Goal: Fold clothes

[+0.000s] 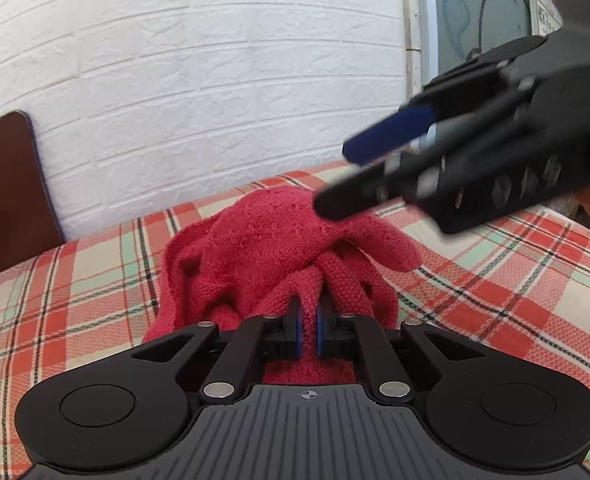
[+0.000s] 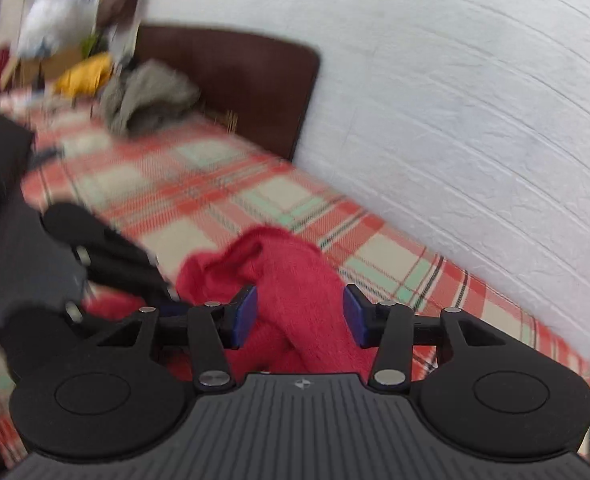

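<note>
White brick-patterned wall (image 1: 199, 72) ran along the far side of the scene, and below it a plaid cloth (image 1: 495, 280) in red, cream and pale green covered the whole working surface, which could have been a bed or a table. At the left end of that surface a dark brown board (image 2: 231, 88) stood upright against the wall. In the right wrist view, which was blurred, a grey-green garment (image 2: 147, 98) lay crumpled on the plaid in front of the board, with something yellow (image 2: 85, 74) just beyond it. A pale panel with outline drawings (image 1: 483, 12) stood at the wall's right end in the left wrist view.

Near the middle of the plaid, close to the wall side, lay the red knitted garment (image 1: 271, 248), bunched into a loose heap with folds rising from it.

The left gripper (image 1: 309, 334) sat low against the near side of the heap; its jaws stood narrow, with a fold of the red knit pinched between the blue pads (image 1: 297, 336). The right gripper (image 2: 299, 314) came in from the right above the heap, and in the left wrist view its dark lower finger (image 1: 351, 196) reached over the top of the red knit. Its jaws stood wide apart, with red cloth showing between them but neither blue pad pressed to it.
</note>
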Action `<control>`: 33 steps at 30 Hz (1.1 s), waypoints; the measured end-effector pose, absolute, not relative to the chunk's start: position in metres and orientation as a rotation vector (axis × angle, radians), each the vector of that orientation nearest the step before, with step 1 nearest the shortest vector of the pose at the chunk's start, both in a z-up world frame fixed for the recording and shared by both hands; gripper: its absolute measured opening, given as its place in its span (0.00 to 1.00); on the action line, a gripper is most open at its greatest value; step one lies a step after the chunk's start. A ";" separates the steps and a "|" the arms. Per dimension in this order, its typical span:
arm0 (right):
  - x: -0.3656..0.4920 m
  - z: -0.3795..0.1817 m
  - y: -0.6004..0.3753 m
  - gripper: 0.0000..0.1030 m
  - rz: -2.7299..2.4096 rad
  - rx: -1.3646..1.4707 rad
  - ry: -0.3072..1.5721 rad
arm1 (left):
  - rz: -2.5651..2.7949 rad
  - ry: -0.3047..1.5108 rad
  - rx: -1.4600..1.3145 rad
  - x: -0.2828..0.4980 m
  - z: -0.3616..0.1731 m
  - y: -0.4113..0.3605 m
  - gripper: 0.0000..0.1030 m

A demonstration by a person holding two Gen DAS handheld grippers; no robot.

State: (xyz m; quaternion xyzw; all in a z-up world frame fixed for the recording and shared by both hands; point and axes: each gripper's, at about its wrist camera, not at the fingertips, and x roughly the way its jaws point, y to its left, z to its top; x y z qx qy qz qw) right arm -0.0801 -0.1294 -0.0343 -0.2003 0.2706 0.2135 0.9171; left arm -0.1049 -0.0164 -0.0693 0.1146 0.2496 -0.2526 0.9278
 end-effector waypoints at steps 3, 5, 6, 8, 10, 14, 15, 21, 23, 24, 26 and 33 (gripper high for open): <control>-0.079 -0.047 -0.129 0.47 0.445 -0.463 0.609 | -0.516 0.510 0.238 -0.108 -0.071 -0.013 0.01; -0.081 -0.051 -0.127 0.47 0.438 -0.499 0.609 | -0.519 0.516 0.227 -0.107 -0.071 -0.010 0.01; -0.081 -0.053 -0.124 0.47 0.436 -0.523 0.605 | -0.521 0.516 0.225 -0.107 -0.071 -0.010 0.01; -0.078 -0.059 -0.117 0.47 0.436 -0.563 0.597 | -0.530 0.511 0.232 -0.108 -0.070 -0.013 0.01; -0.075 -0.064 -0.109 0.33 0.428 -0.598 0.571 | -0.537 0.505 0.244 -0.111 -0.071 -0.016 0.01; -0.067 -0.040 -0.119 0.11 0.403 -0.399 0.550 | -0.510 0.490 0.230 -0.118 -0.071 -0.010 0.01; -0.066 -0.029 -0.126 0.11 0.391 -0.330 0.528 | -0.495 0.483 0.206 -0.119 -0.069 -0.005 0.01; -0.058 0.024 -0.174 0.10 0.250 -0.048 0.378 | -0.363 0.381 0.078 -0.135 -0.048 0.026 0.00; -0.057 0.032 -0.185 0.10 0.210 -0.009 0.348 | -0.308 0.348 0.057 -0.138 -0.041 0.035 0.00; -0.055 0.034 -0.191 0.10 0.184 0.015 0.329 | -0.278 0.335 0.052 -0.138 -0.039 0.040 0.00; -0.055 0.039 -0.204 0.10 0.144 0.063 0.302 | -0.241 0.334 0.042 -0.135 -0.038 0.048 0.00; -0.055 0.017 -0.230 0.10 0.092 0.153 0.350 | -0.199 0.388 -0.014 -0.125 -0.050 0.071 0.00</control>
